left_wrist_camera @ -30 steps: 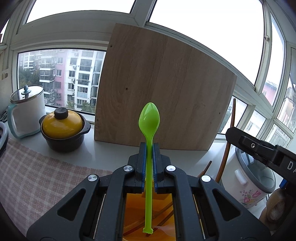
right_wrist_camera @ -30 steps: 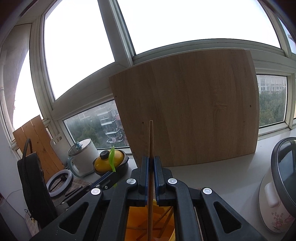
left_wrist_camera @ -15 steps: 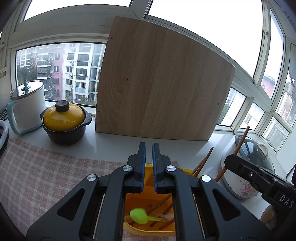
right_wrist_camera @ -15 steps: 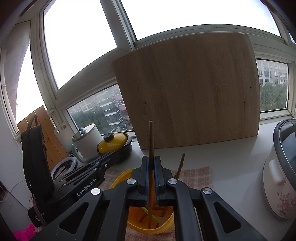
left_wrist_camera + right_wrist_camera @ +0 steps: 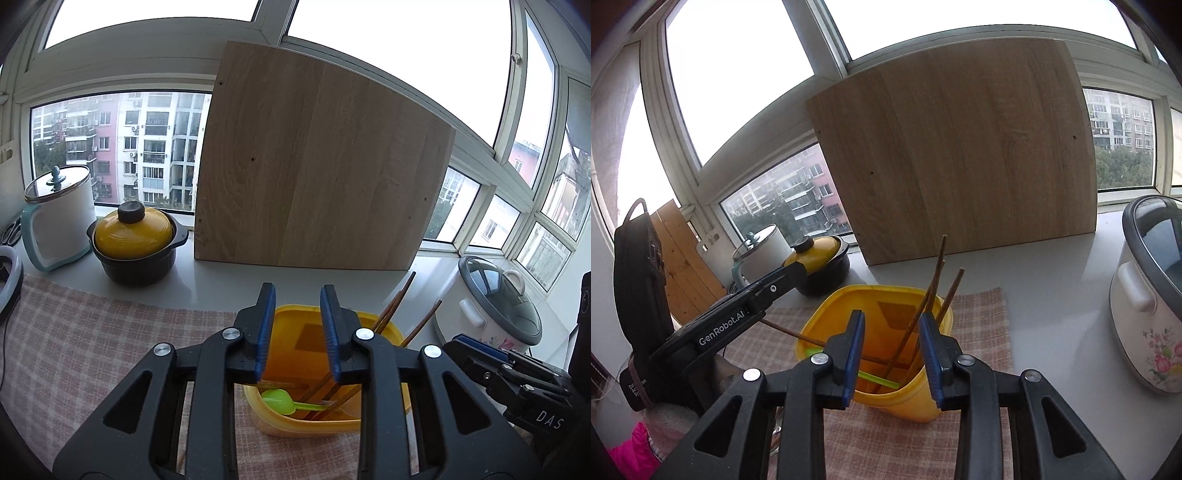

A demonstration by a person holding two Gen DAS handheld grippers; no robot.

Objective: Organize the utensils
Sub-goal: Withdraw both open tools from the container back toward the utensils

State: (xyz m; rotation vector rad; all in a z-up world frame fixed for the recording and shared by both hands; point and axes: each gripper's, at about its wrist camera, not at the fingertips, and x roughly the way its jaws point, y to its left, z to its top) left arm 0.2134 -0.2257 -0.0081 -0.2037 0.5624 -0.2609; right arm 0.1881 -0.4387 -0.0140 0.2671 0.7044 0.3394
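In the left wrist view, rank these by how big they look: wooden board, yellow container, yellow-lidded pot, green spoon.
1. wooden board, by far the largest.
2. yellow container and yellow-lidded pot: too close to rank; the container sits nearer the camera, partly hidden behind the gripper.
3. green spoon, smallest, lying inside the container.

Home kitchen windowsill: rice cooker (image 5: 495, 302), casserole pot (image 5: 135, 243) (apartment view).
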